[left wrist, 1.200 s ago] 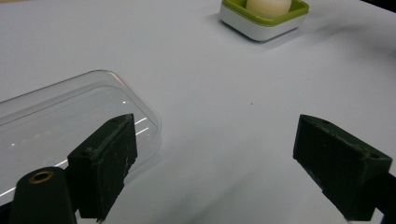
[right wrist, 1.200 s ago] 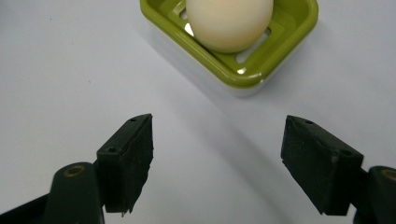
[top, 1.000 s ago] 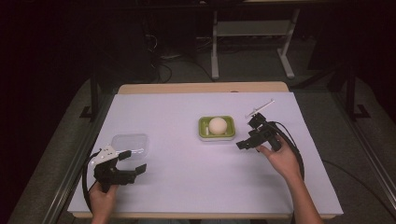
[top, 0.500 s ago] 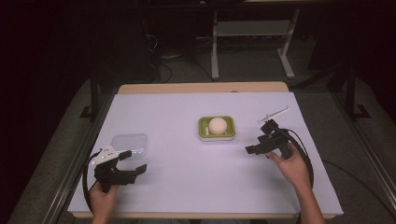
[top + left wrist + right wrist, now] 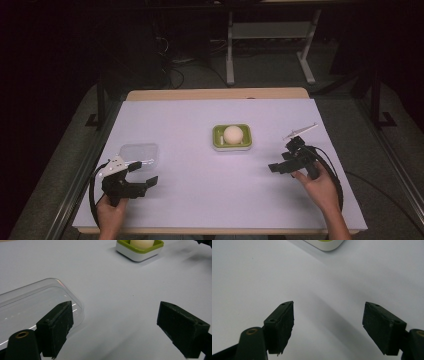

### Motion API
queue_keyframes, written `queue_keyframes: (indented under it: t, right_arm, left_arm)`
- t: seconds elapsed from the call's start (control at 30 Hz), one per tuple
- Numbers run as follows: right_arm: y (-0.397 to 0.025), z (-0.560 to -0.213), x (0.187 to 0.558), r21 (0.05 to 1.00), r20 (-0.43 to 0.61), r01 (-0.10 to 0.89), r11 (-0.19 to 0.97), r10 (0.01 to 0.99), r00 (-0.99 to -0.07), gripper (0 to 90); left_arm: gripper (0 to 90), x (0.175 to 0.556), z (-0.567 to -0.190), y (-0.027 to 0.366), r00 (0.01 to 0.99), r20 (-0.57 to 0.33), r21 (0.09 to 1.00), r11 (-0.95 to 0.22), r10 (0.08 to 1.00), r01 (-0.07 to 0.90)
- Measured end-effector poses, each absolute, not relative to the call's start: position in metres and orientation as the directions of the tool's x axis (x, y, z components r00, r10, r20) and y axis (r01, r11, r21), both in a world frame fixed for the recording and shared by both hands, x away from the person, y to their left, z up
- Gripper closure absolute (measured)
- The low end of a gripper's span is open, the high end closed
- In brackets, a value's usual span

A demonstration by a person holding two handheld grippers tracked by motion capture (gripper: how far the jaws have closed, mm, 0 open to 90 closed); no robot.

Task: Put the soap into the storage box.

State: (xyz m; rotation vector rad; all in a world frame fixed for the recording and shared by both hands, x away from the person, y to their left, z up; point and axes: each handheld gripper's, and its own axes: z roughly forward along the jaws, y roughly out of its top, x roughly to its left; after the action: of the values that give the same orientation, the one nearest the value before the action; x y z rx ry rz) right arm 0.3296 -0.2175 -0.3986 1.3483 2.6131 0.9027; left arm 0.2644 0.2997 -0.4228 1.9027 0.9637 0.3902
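A green and white soap dish (image 5: 231, 137) sits mid-table with a cream round soap (image 5: 232, 134) in it; its corner (image 5: 324, 244) shows at the top of the right gripper view. A clear plastic lid (image 5: 139, 154) lies flat at the left. My left gripper (image 5: 142, 175) is open just in front of that lid, and the lid's edge (image 5: 30, 302) lies behind its left jaw. My right gripper (image 5: 280, 163) is open over bare table, right of and nearer than the dish. Nothing is between either pair of jaws.
The table has a white top (image 5: 200, 200) with a wooden strip (image 5: 215, 94) along its far edge. Beyond it stand a white metal frame (image 5: 270, 45) and cables on a dark floor. Each gripper trails a black cable.
My right gripper has drawn back from beside the dish, toward the near right of the table. The left gripper has stayed put.
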Motion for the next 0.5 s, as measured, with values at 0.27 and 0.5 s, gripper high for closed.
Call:
queue_keyframes:
  t: [0.27, 0.5]
  right_arm:
    - [-0.22, -0.399, 0.316, 0.54, 0.193, 0.713, 0.447, 0.759, -0.622, 24.4]
    - [-0.223, -0.402, 0.306, 0.546, 0.205, 0.709, 0.446, 0.75, -0.629, 23.8]
  left_arm:
    - [12.9, 0.265, -0.423, 0.299, 0.638, -0.12, 0.845, -0.259, 0.76, 0.468]
    - [12.8, 0.265, -0.424, 0.298, 0.633, -0.122, 0.844, -0.255, 0.765, 0.471]
